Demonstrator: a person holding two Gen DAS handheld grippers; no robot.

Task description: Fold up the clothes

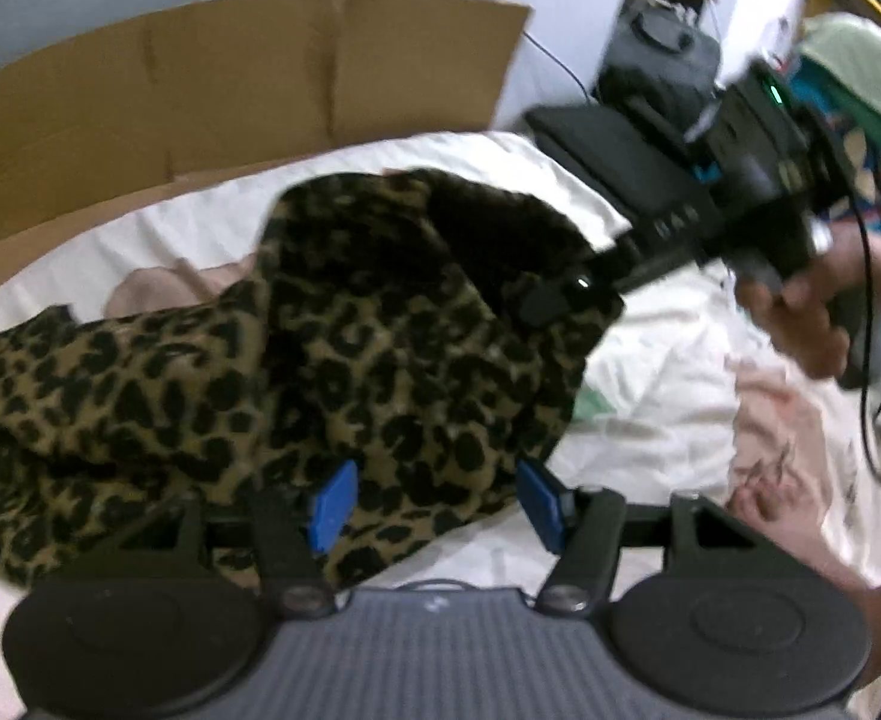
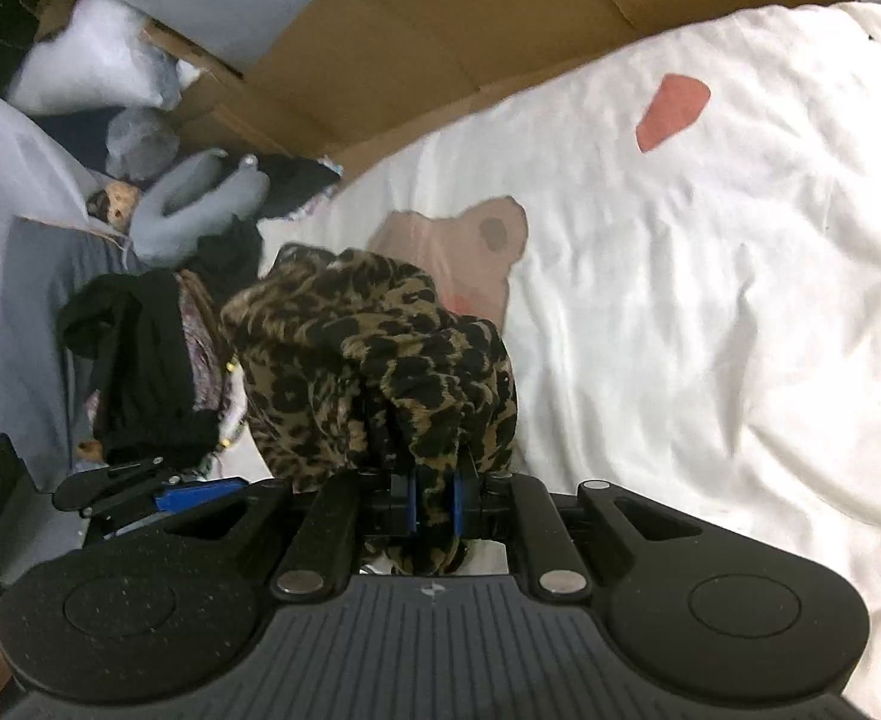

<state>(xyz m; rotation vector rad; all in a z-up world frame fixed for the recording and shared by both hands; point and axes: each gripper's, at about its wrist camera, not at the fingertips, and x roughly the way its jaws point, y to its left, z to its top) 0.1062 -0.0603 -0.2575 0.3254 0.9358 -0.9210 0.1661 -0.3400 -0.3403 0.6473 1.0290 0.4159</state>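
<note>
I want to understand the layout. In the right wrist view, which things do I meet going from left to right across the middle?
Black cloth → leopard-print garment → bear picture on the sheet → plain white sheet.

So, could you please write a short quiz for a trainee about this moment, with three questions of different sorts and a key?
1. True or false: the right gripper has its jaws closed on the fuzzy leopard-print garment.
2. Which surface lies under the garment? A) white bedsheet printed with a brown bear B) wooden floor C) glass table
3. Fill in: the left gripper has its jaws ____, one blue pad on each side of the garment's near edge.

Key: 1 true; 2 A; 3 open
</note>
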